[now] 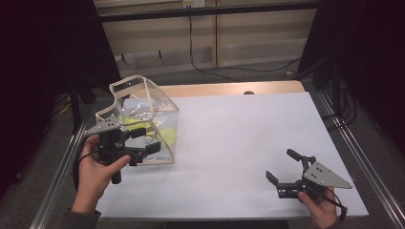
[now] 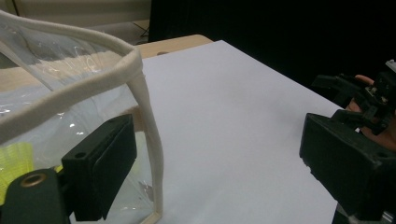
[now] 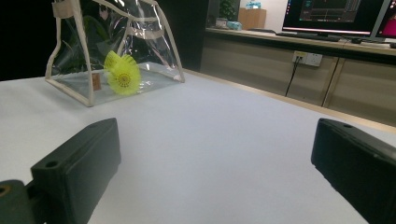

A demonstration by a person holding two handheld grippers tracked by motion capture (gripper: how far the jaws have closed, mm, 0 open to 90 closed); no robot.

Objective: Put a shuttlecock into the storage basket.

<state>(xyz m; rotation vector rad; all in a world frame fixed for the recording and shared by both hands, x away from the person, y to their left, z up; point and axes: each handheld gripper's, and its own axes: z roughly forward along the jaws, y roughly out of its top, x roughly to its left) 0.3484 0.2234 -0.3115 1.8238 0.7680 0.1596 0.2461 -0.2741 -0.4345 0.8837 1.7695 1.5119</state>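
On the table's left side: a clear plastic bag (image 1: 143, 119) with cream fabric trim stands upright on the white table (image 1: 239, 143), its open mouth facing up.
Bag contents: a yellow shuttlecock (image 3: 122, 74) lies on the bag's floor, near the corner closest to the middle of the table; in the high view it shows as a yellow patch (image 1: 168, 136) through the clear wall.
Left claw (image 1: 143, 143): held in the person's left hand (image 1: 95, 167) right against the bag's near wall, jaws spread. In the left gripper view one jaw sits in front of the clear wall beside the cream corner seam and the other stands out over bare table, so the bag's corner is between them without being pinched. Whether the jaw touches the plastic I cannot tell.
Right claw (image 1: 282, 167): held in the person's right hand (image 1: 320, 205) at the table's near right corner, well apart from the bag, jaws spread wide with nothing between them; it points across the table towards the bag.
Beyond the table: pale cabinet fronts, a wall socket (image 3: 307, 58) with a cable hanging from it, and lit monitors (image 3: 336, 14) on a counter.
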